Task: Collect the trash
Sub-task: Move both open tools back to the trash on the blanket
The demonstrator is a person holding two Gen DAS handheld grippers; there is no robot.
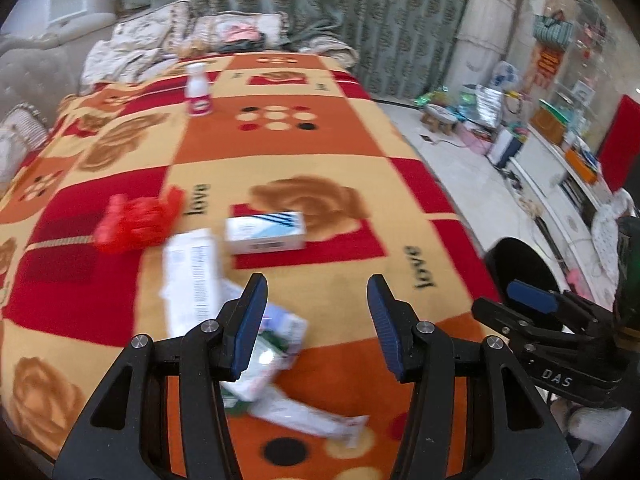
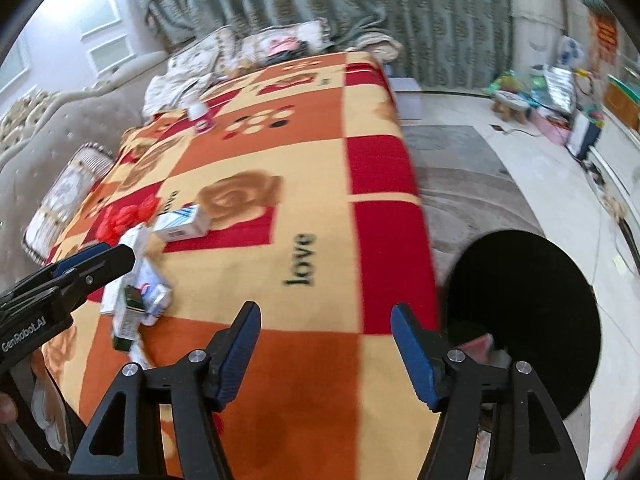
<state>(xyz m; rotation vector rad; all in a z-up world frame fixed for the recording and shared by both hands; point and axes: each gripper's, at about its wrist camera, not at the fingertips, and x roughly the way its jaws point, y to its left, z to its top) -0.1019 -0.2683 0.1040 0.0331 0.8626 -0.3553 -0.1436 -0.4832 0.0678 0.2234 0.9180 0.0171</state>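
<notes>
Left wrist view. Fleecy patchwork blanket [image 1: 280, 152] in red, orange and cream squares, printed with roses, dots and the word "love", spread flat over a bed. Left gripper [image 1: 318, 292] low over the near end, black frame, ribbed blue pads [image 1: 250, 322] spread wide, nothing between them. Just beside and partly under the left finger, a heap of flattened paper cartons and wrappers [image 1: 256, 356], white with green and pale blue print, blurred. Farther up, a long white printed carton [image 1: 192, 276] lying flat. Beside it a crumpled red plastic bag [image 1: 136, 222], thin and glossy. To its right a small rectangular white box with blue stripes [image 1: 266, 232], lying on its long side. Near the far end, a white plastic bottle with a pink label [image 1: 198, 92], upright. At right, right gripper [image 1: 532, 298] seen side-on, beyond the blanket's edge, in front of a round black bin [image 1: 520, 264].

Right wrist view. Right gripper [image 2: 326, 344] angled over the blanket's right edge, ribbed blue pads wide apart and empty. Round black bin [image 2: 532, 320] on the pale floor right beside the bed, something pinkish [image 2: 478, 346] at its near rim, too hidden to name. Left gripper [image 2: 96, 260] at far left, pointing at the carton heap [image 2: 140, 304]; jaw gap hidden from this side. Striped box [image 2: 184, 222] and red bag [image 2: 128, 214] beyond it, bottle [image 2: 200, 116] far up the bed.
</notes>
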